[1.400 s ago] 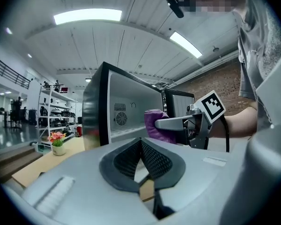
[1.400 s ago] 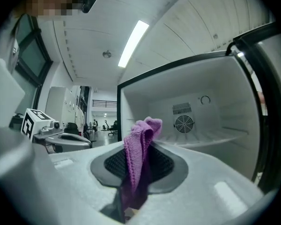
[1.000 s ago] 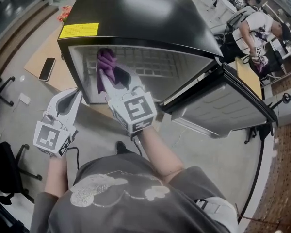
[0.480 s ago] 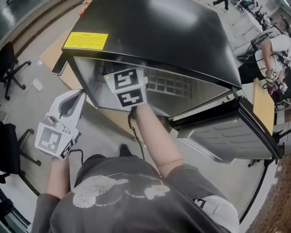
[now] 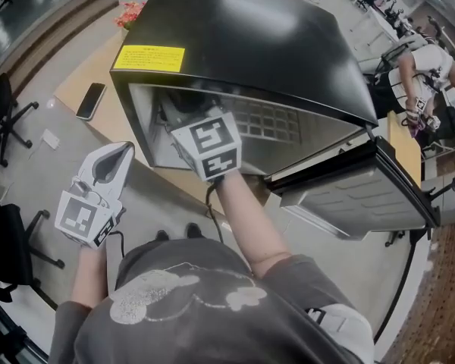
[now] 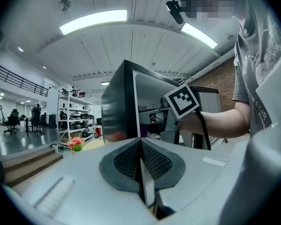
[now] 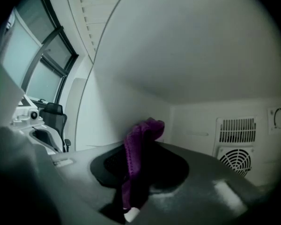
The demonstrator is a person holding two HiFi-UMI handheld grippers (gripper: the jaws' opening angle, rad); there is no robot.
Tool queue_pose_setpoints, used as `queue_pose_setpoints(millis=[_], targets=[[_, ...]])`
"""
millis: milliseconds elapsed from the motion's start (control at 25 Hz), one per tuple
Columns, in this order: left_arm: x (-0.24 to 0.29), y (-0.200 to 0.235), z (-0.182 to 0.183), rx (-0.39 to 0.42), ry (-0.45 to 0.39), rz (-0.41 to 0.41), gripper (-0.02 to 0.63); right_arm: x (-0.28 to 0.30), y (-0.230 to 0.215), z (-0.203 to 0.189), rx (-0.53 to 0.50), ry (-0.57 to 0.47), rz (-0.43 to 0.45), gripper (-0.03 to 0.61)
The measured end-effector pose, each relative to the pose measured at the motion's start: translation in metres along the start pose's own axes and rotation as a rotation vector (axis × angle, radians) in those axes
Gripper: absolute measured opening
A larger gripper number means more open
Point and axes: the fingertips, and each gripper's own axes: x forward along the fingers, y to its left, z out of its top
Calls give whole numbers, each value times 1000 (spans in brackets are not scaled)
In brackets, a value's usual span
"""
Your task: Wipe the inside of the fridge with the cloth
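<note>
A grey floor (image 5: 38,173) spreads through a large open hall. A tan board (image 5: 70,86) lies on it, with a phone (image 5: 90,101) on the board and red flowers (image 5: 129,12) at its far end. 2 black office chairs (image 5: 1,116) stand at the left. Brick (image 5: 440,302) shows at the right edge. The white vaulted ceiling (image 6: 131,46) carries 2 long light strips (image 6: 93,21). Steps (image 6: 23,161) rise at the left, white shelves (image 6: 75,116) beyond, a railed gallery (image 6: 16,78) above. Tall windows (image 7: 42,64) line 1 wall.
</note>
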Motion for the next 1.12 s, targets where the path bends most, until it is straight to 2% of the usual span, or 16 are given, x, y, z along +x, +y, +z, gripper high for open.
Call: queue_pose_setpoints(millis=[320, 560, 640, 760, 840, 960, 1120], targets=[[12, -12, 1, 4, -37, -112, 18, -29, 32, 6, 56, -33, 32, 80], [15, -13, 1, -15, -52, -147, 18, -43, 43, 9, 126, -23, 52, 80], [15, -12, 1, -20, -57, -154, 18, -42, 35, 0, 97, 25, 26, 81], [18, -15, -4, -36, -49, -175, 18, -30, 16, -27, -54, 201, -55, 80], [20, -19, -7, -40, -43, -185, 18, -20, 11, -37, -107, 261, -57, 80], [22, -24, -7, -46, -42, -190, 18, -6, 8, -48, -107, 330, -31, 81], [25, -32, -7, -35, -39, -205, 18, -2, -5, -56, -87, 379, -49, 81]])
